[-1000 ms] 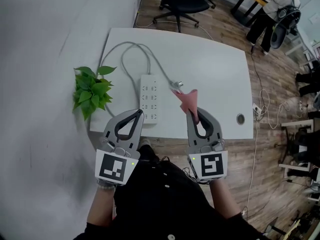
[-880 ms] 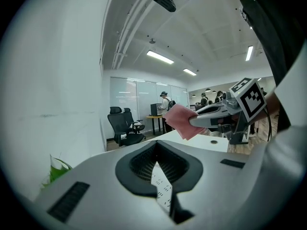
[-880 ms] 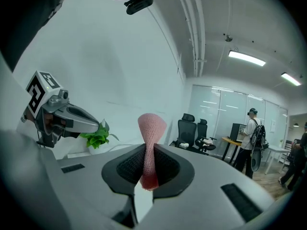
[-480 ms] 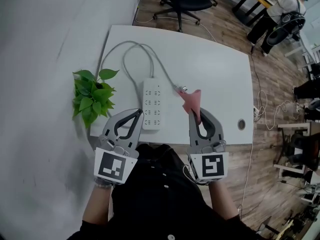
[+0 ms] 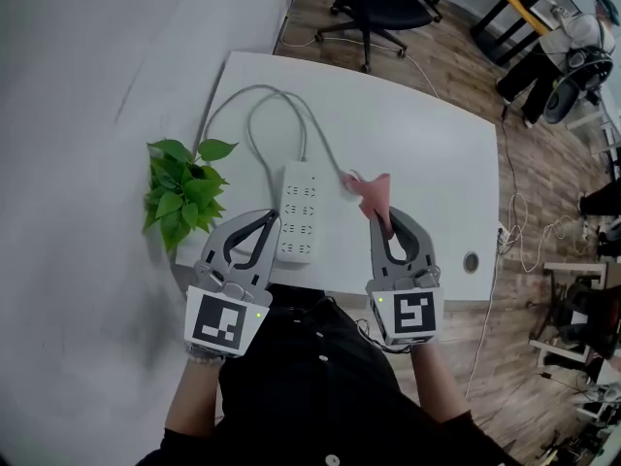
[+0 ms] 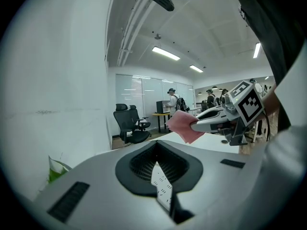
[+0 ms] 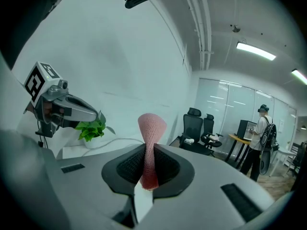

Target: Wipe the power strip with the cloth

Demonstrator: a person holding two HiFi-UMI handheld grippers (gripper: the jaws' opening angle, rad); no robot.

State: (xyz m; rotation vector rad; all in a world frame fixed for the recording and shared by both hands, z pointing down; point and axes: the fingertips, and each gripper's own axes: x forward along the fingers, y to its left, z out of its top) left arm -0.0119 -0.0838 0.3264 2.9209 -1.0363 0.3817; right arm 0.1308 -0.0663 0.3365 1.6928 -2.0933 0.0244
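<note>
The white, oblong plastic power strip [image 5: 299,212] lies flat on the white table [image 5: 427,153]. Its long axis runs away from the person and its near end sits close to the table's front edge. A grey cable [image 5: 254,124] leaves its far end, loops, and returns to a plug just to the strip's right. The right gripper [image 5: 385,219] is clamped on a pink knitted cloth [image 5: 373,195], which stands out past the jaw tips in a bunched fold [image 7: 149,143]. In the head view this cloth hangs just right of the strip, about level with its middle. The left gripper [image 5: 269,218] is at the strip's near left corner with its jaws closed together on nothing; the strip shows beyond them through a thin slit [image 6: 160,188]. The strip therefore lies between the two tools, and the cloth-bearing right one probably needs a short move leftward and down onto it. The strip's top shows paired rows of dark socket slots, and any dirt on it is too small to make out.
</note>
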